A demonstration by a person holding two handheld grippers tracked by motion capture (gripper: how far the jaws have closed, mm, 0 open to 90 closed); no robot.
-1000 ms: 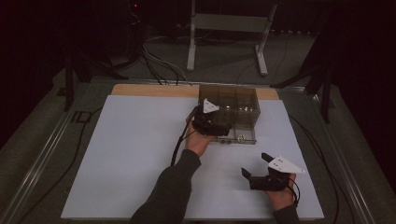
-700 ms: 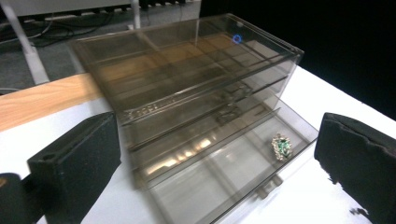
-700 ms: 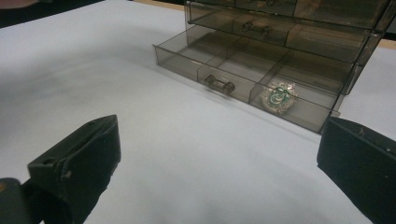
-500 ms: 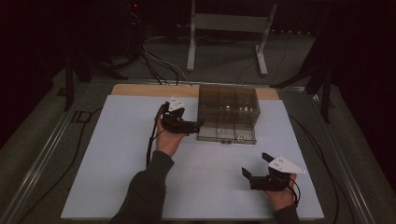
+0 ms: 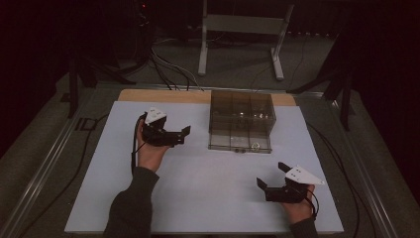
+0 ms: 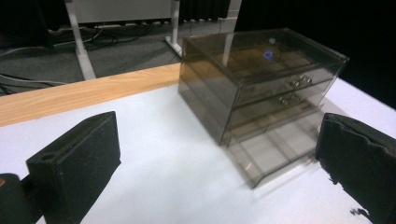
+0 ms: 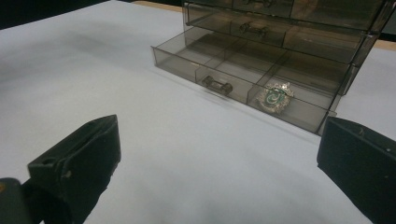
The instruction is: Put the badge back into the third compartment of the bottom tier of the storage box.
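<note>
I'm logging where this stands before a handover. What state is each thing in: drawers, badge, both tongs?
Drawer box: upright on the white sheet, untouched.
Bottom drawer: pulled out.
Upper drawers: pushed in.
Badge: lying in the open drawer's front corner compartment.
Left tongs: open, empty, off to the box's side.
Right tongs: open, empty, in front of the box.
</note>
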